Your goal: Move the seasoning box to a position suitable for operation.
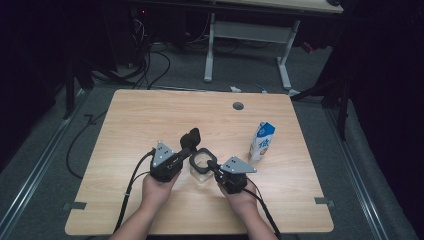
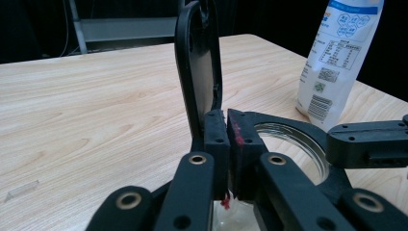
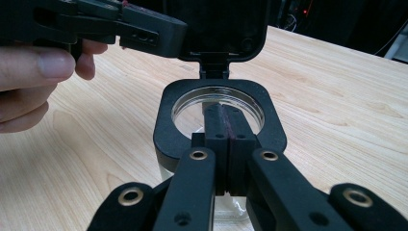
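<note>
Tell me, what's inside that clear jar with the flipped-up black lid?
Through the jar's open mouth I see clear glass and no contents I can make out. The right gripper's shut fingers cover part of the opening, so its bottom is partly hidden.

Table [image 1: 150,120]: pale wood-grain laminate, smooth, matt. Jar [image 3: 219,103]: clear glass body; collar and lid [image 2: 199,62] black plastic, slight sheen. Carton [image 2: 337,62]: glossy printed paperboard. Gripper jaws: matt black plastic

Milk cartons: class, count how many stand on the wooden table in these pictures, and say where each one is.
1. A single white and blue milk carton stands upright on the wooden table, on the right side, just beyond the right gripper. None looks hidden.
</note>
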A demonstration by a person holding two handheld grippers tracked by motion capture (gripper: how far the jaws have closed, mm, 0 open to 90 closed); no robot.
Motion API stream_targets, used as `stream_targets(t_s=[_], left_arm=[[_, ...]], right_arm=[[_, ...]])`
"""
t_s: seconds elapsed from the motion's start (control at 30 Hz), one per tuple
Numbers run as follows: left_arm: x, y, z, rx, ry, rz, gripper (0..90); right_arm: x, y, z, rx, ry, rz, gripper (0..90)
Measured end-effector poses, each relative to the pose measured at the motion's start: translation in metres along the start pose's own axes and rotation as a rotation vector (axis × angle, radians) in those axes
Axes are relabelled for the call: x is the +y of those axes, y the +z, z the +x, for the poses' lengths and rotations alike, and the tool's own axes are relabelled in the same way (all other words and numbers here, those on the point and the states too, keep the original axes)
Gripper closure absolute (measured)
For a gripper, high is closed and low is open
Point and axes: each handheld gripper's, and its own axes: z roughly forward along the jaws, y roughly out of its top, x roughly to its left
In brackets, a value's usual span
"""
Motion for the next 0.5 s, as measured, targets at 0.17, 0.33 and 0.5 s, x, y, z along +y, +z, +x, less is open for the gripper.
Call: stream_targets(t_s=[0.17,0.33,0.5], left_arm=[[-0.001,-0.010,-0.003,-0.026,0.036,-0.010,81.9],[-0.019,-0.026,0.011,-0.029,0.065,0.044,70.6],[-0.043,-0.037,0.029,-0.024,0.057,0.135,56.2]], right_arm=[[0.001,-0.001,0.000,-0.007,0.002,0.001,87.0],[-0.001,-0.014,-0.005,-0.022,0.017,-0.026,84.2],[-0.015,-0.032,-0.012,-0.061,0.029,-0.034,79.6]])
